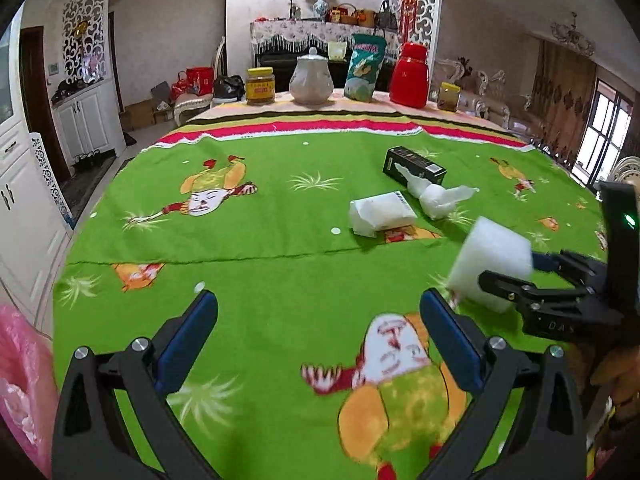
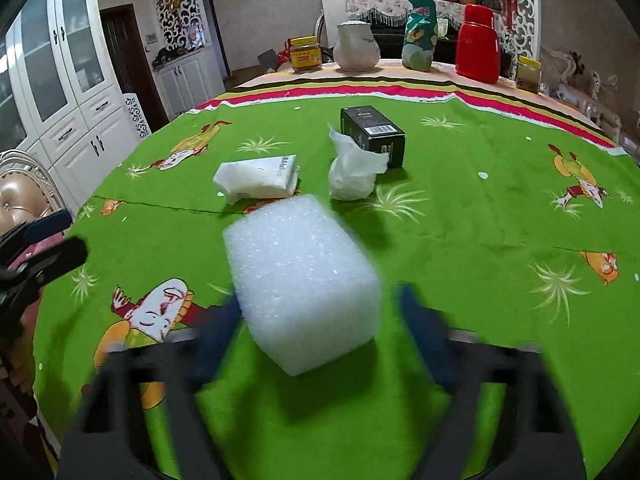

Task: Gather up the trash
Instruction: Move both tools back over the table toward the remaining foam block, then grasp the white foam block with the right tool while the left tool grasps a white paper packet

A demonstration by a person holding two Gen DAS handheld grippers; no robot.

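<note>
Right hand-held gripper has its blue-padded fingers on either side of a white foam block; the right wrist view is motion-blurred, the left finger looks against the block and the right finger shows a gap, so can't tell if it's actually grasping or released. In the left wrist view the same gripper comes in from the right edge with the foam block at its fingertips, apparently above the green cartoon-print cloth on the surface. Left hand-held gripper is released, fingers wide apart, nothing between them, over the cloth near the front edge; it also shows at the left edge of the right wrist view. Other trash lies on the cloth beyond the block: a flat white crumpled wrapper, a crumpled white tissue just right of it, and a black box behind and touching the tissue. A pink plastic bag sits at the lower left edge of the left wrist view. Along the far edge of the surface, well apart from the trash: yellow-lidded jar, white teapot, green snack bag, red thermos, small jar.
</note>
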